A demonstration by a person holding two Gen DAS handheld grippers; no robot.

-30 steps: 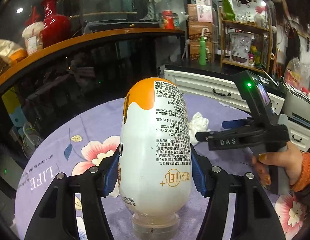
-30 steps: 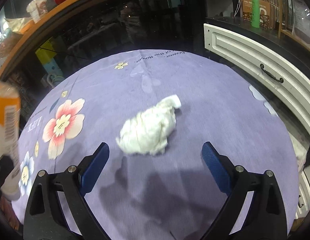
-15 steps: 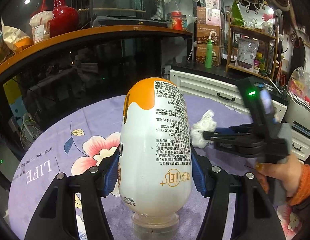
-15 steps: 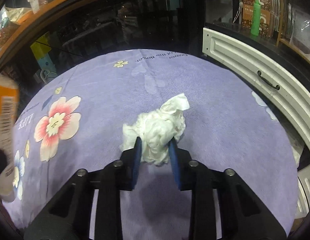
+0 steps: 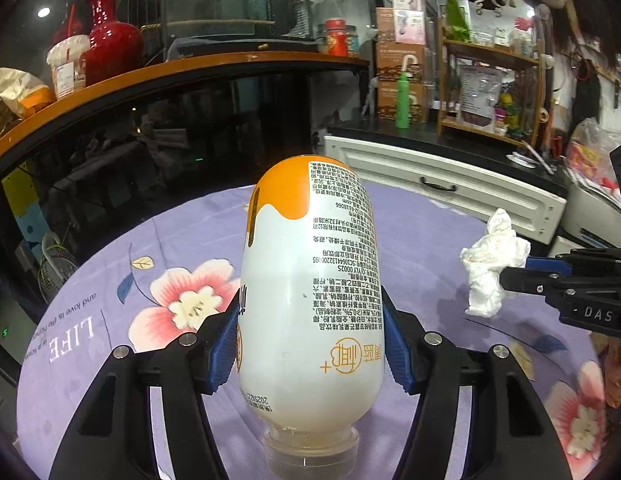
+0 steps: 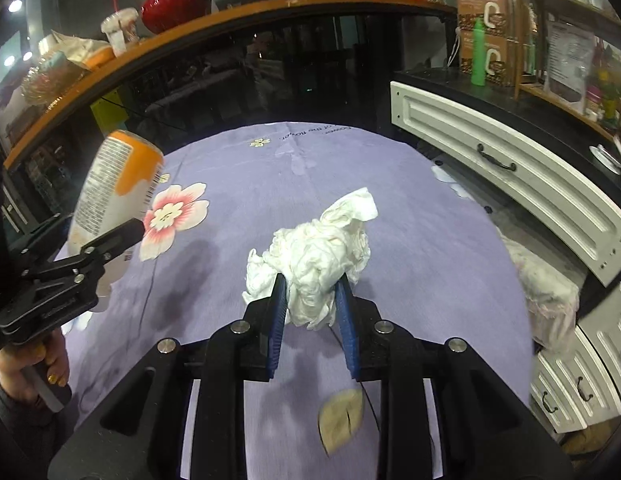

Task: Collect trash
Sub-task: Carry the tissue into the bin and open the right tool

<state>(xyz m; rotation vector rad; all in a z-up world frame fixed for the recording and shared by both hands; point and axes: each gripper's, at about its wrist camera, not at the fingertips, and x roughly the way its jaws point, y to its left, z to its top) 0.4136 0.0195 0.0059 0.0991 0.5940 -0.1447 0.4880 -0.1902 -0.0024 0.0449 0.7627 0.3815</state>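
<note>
Closest to the left wrist camera, the left gripper (image 5: 310,344) pinches a white bottle (image 5: 310,292) with an orange end, its blue pads (image 5: 224,354) pressed against both sides of the body; the bottle's clear capped neck points back toward the camera and its orange end points away, over the table. In the right wrist view the right gripper (image 6: 312,316) has its fingers drawn close together on a crumpled white tissue (image 6: 316,256), which bulges out above and to the left of the pads and appears lifted a little above the cloth, though the fisheye angle makes that hard to confirm. Below both tools lies a purple tablecloth (image 6: 410,208) printed with pink flowers and lettering. From the left wrist camera the tissue (image 5: 490,264) hangs at the tip of the right gripper (image 5: 514,276), off to the right of the bottle and well apart from it. Beyond the table edge stands a white drawer cabinet (image 6: 510,172) on the right, and farther back a curved wooden counter (image 5: 170,72) carries a red vase (image 5: 110,36).
</note>
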